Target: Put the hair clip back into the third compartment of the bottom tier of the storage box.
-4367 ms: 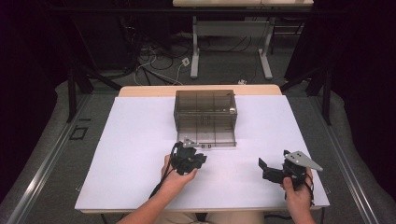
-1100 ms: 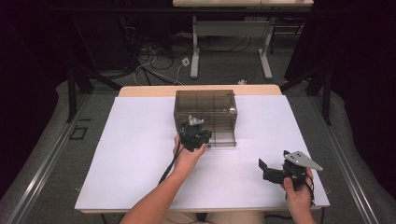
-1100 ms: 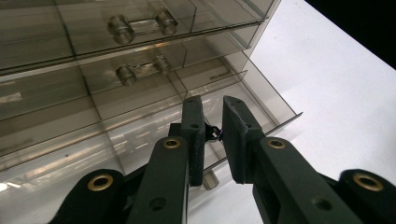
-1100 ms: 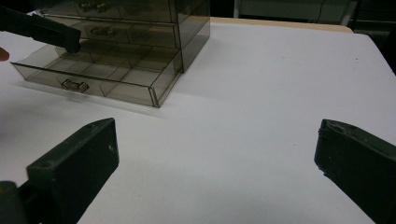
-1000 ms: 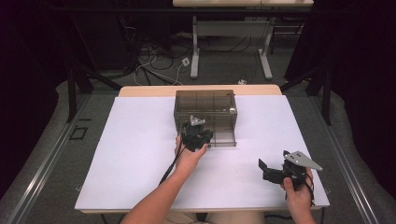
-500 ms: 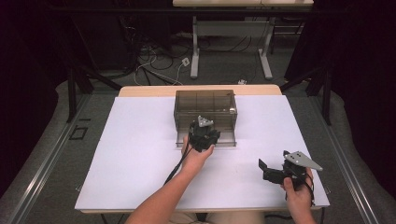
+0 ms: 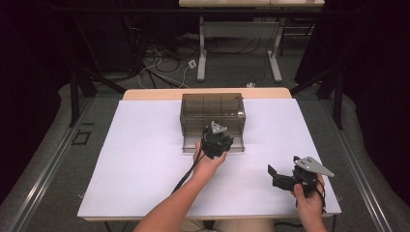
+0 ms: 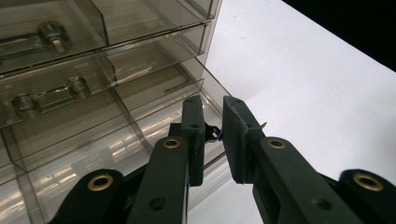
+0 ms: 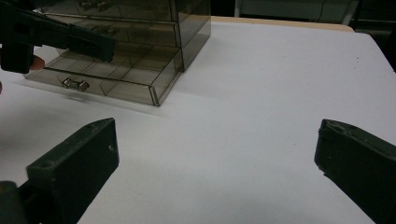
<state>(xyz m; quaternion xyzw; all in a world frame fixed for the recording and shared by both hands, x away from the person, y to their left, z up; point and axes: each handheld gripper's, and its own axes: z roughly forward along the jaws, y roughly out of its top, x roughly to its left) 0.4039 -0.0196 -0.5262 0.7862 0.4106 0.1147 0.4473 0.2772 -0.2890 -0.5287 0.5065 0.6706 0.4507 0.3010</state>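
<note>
Drawer at the cabinet base on the table stands open; your left gripper fingers pinch a small item over it, drop pending; right gripper fingers apart

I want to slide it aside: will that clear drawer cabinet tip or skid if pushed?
The drawer cabinet looks like thin clear plastic, so probably light and apt to skid on the smooth white table. Its pulled-out bottom drawer may rattle or slide.

the smoked-plastic drawer cabinet with its pulled-out bottom drawer blocks the table's middle; bare white tabletop lies open left, right and front of it
</note>
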